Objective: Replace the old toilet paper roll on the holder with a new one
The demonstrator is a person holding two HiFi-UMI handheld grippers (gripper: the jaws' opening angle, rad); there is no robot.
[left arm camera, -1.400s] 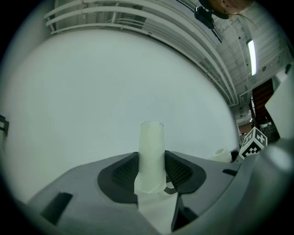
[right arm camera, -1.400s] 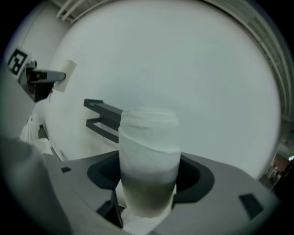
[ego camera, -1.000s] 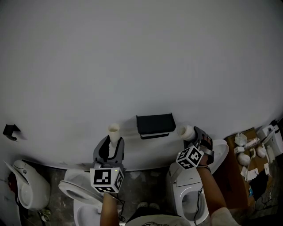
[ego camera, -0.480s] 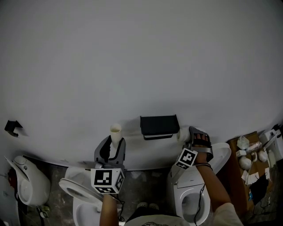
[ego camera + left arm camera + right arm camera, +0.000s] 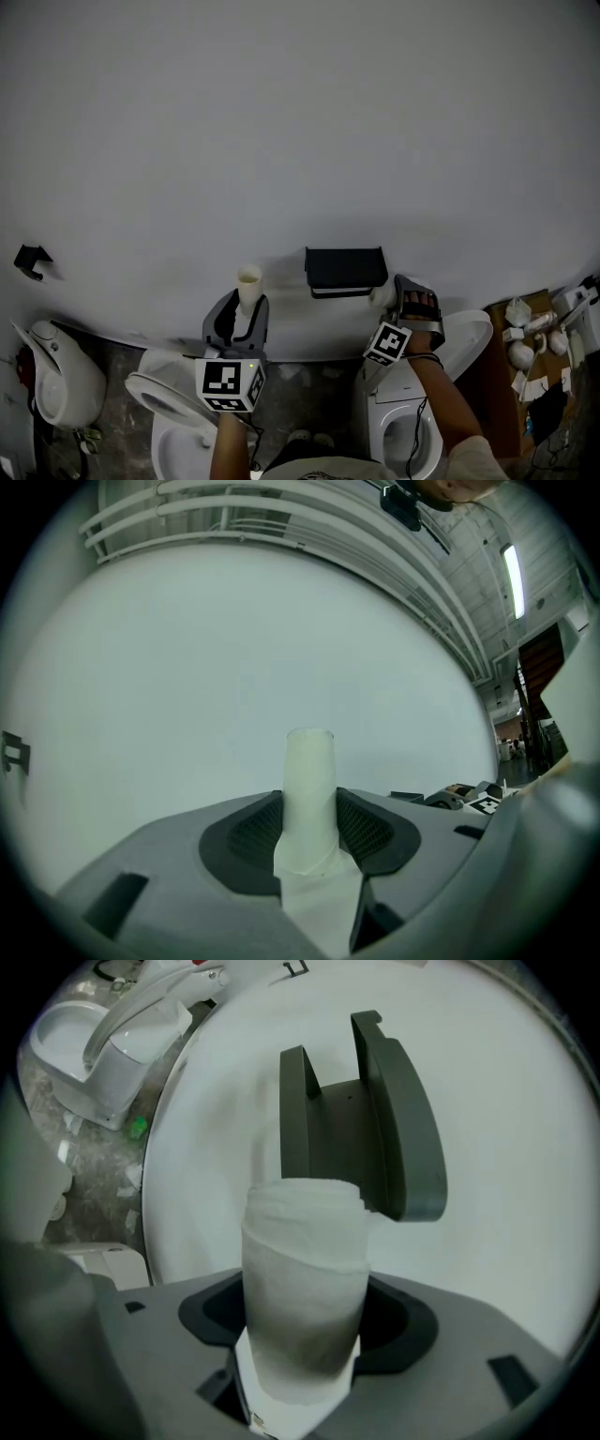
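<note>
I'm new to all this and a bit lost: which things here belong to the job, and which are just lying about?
Job: holder; old roll in left gripper; new roll in right gripper.
Lying about: toilets; white bits on cardboard; black bracket.

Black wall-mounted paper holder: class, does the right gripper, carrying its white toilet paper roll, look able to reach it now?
Probably yes. The right gripper, shut on the white toilet paper roll, is right beside the black wall-mounted paper holder, which looks empty, with nothing between them.
</note>
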